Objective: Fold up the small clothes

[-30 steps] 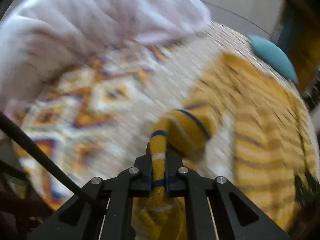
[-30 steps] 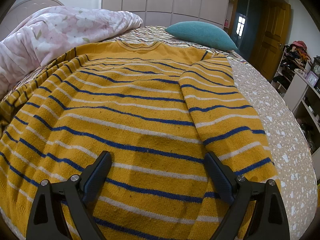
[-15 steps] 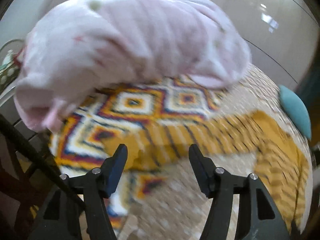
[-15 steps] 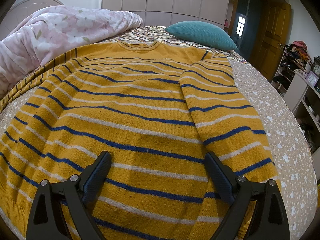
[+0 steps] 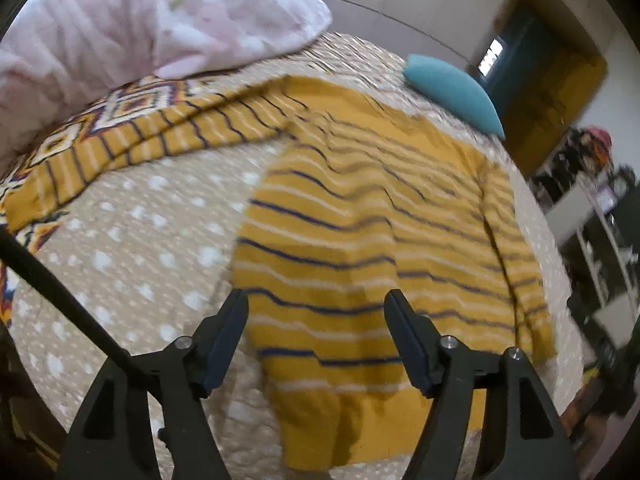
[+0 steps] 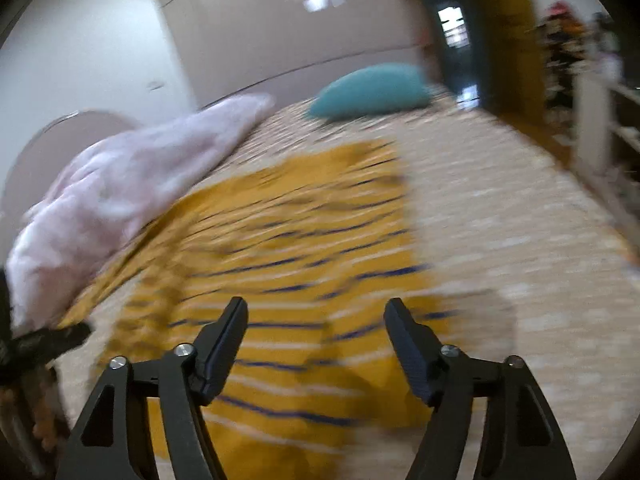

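A yellow sweater with blue and white stripes (image 5: 360, 240) lies flat on the bed. One sleeve (image 5: 132, 140) stretches out to the left; the other sleeve (image 5: 508, 248) is folded over the body at the right. My left gripper (image 5: 316, 312) is open and empty above the sweater's lower hem. In the right wrist view the sweater (image 6: 288, 248) lies ahead, blurred. My right gripper (image 6: 316, 320) is open and empty above its near part.
A pink floral quilt (image 5: 140, 28) is bunched at the left. A teal pillow (image 5: 452, 92) lies at the far end of the bed. The beige spotted bedspread (image 5: 140, 240) surrounds the sweater. Shelves (image 5: 600, 220) and a door stand at the right.
My left gripper let go of the left sleeve, which now lies stretched out, and swung right over the hem. My right gripper pulled back and up from the sweater.
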